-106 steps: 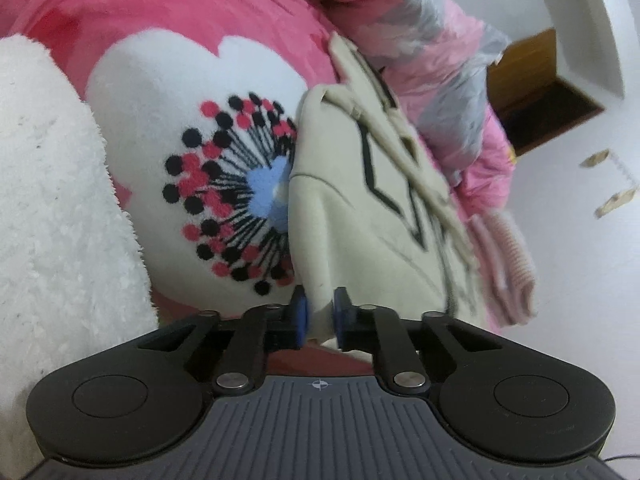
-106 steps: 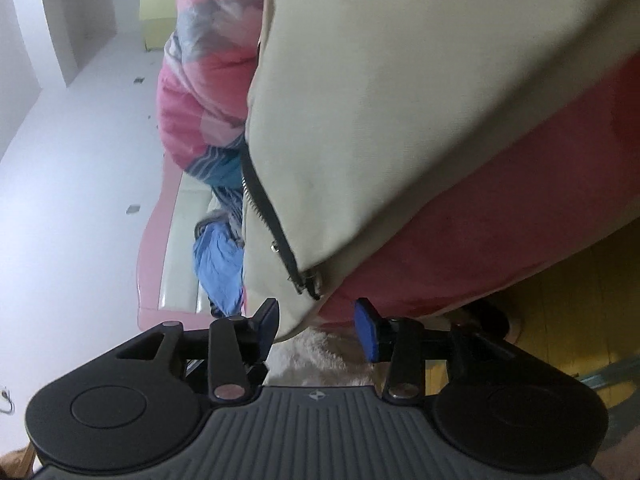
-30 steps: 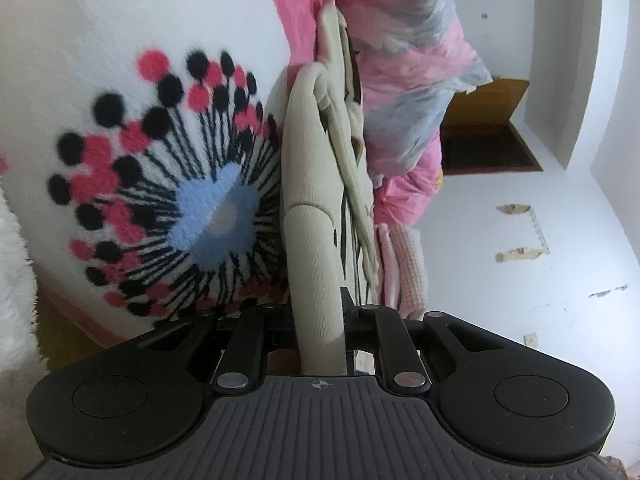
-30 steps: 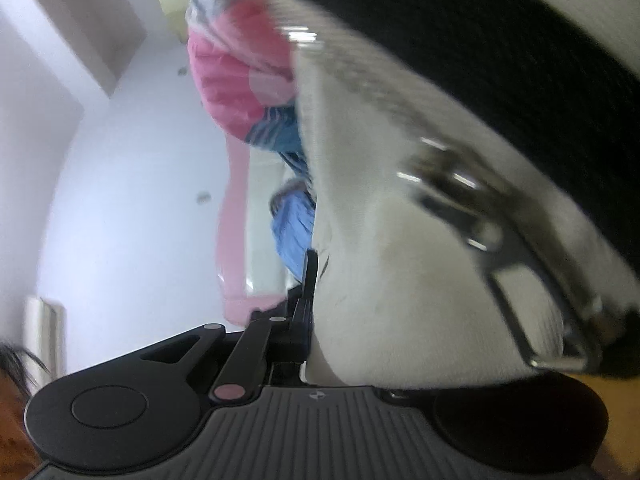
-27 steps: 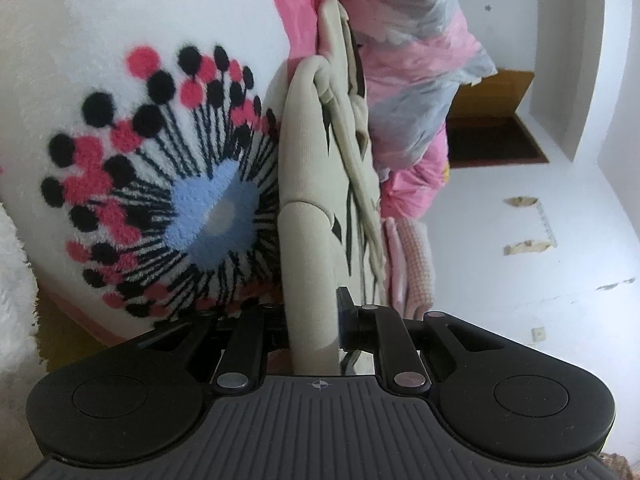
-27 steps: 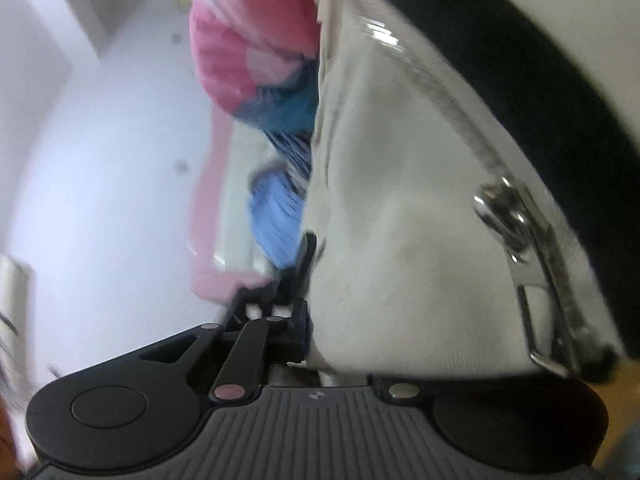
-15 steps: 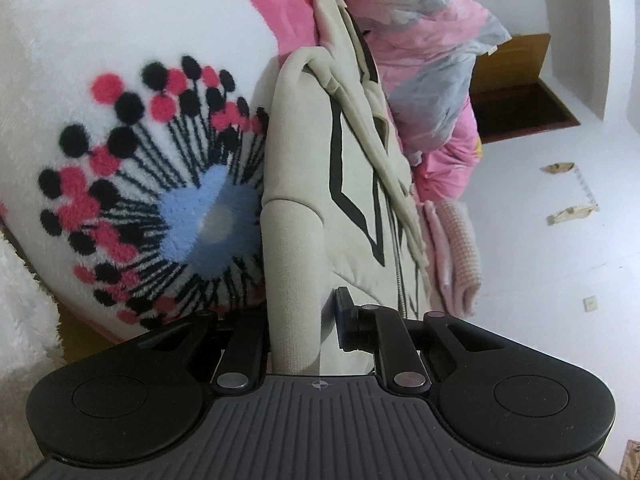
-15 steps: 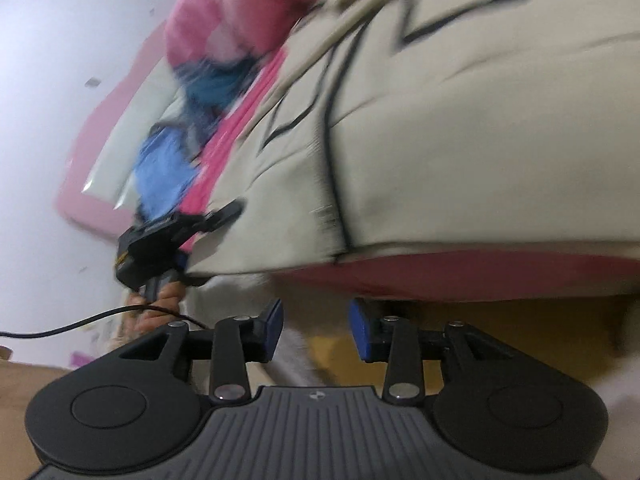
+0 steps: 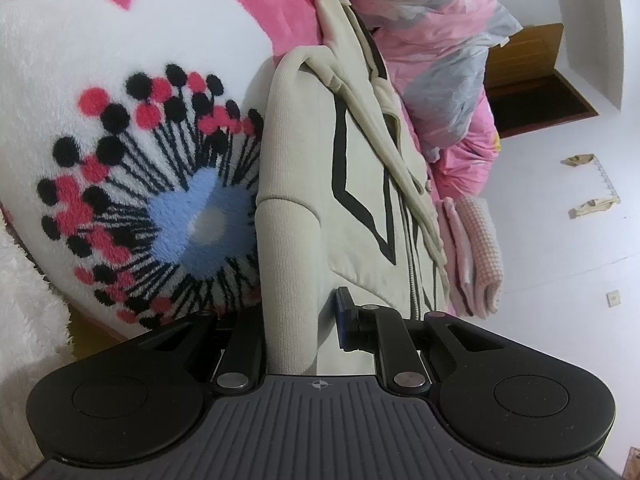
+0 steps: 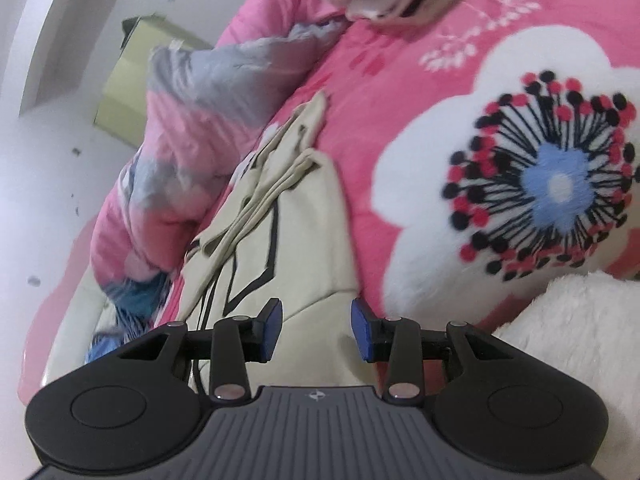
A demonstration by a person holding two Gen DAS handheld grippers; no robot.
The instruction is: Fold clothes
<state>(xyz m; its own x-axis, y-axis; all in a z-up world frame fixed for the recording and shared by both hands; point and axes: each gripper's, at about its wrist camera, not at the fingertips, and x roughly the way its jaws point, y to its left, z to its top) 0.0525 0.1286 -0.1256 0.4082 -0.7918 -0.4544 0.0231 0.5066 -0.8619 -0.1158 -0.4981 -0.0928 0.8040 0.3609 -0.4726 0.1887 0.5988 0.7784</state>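
On the bed, a beige jacket [image 9: 360, 184] w/ black zigzag stripes lies on a pink flower blanket [image 9: 140, 140]. The left tongs [image 9: 302, 320] are clenched on a ribbed fold of the jacket at its near edge. Left view only: a folded pink waffle cloth [image 9: 484, 248] just beside the jacket and a brown doorway [image 9: 532, 80] beyond. Right view only: the right tongs [image 10: 316, 330], released, blue pads apart, nothing pinched, jacket cloth under the gap; also a crumpled pink-grey quilt [image 10: 192, 152] touching the jacket's far side, and white fluffy fabric [image 10: 576, 340] at the near right. The jacket [image 10: 272, 232] lies flat, folded lengthwise, w/ bunched cloth on top, zip edge toward the quilt.
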